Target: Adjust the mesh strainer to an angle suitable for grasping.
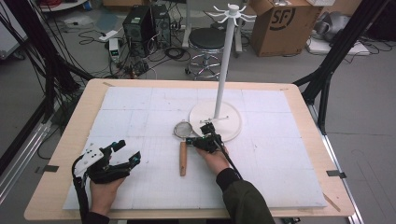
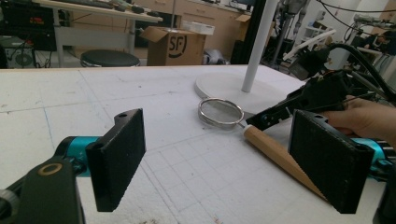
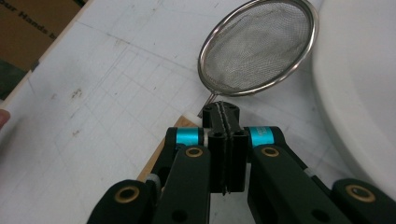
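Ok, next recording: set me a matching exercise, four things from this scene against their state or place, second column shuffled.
Things:
1. left gripper
2. right gripper
3. round metal mesh strainer with a wooden handle
4. white stand with a round base, a tall pole and hooks on top

States or places:
A. upright at the far middle of the white foam board
B. jaws wide apart, nothing between them
C. lying flat, mesh end beside the round base
D. jaws pressed together, tips above the strainer's neck

Pairs: 1-B, 2-D, 3-C, 4-A

Left gripper (image 1: 127, 151) agape, right gripper (image 1: 204, 133) closed.
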A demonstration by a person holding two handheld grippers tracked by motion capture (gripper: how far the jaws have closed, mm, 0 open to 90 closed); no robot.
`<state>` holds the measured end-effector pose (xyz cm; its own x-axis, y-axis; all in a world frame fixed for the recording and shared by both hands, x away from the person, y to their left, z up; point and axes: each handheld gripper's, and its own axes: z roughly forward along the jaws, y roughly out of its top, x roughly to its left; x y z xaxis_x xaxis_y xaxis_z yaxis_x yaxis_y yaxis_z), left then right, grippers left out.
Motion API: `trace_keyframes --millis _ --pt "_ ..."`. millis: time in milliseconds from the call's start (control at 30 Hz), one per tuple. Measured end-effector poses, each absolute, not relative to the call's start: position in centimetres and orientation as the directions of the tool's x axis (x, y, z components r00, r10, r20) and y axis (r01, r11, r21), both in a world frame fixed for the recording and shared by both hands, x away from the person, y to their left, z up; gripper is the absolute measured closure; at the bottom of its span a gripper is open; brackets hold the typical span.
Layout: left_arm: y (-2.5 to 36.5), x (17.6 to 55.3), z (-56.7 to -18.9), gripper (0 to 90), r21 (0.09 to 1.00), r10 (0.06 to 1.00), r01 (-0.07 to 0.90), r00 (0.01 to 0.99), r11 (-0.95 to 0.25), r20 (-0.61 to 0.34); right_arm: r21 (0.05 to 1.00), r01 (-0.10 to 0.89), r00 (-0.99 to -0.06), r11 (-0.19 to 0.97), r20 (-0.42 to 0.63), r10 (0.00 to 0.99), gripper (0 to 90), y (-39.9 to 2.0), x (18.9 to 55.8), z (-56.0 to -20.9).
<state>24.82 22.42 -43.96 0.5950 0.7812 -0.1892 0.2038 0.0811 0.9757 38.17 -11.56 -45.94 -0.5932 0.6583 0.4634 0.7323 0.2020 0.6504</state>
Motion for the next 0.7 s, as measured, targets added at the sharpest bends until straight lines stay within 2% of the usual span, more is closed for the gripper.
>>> trace_keyframes --millis 700 --pt "22.0 24.6 -44.0 19.7 0.975 0.777 0.214 0.602 0.066 -0.185 0.649 0.728 -0.607 0.220 0.463 0.645 90.0 -10.1 38.3 -46.0"
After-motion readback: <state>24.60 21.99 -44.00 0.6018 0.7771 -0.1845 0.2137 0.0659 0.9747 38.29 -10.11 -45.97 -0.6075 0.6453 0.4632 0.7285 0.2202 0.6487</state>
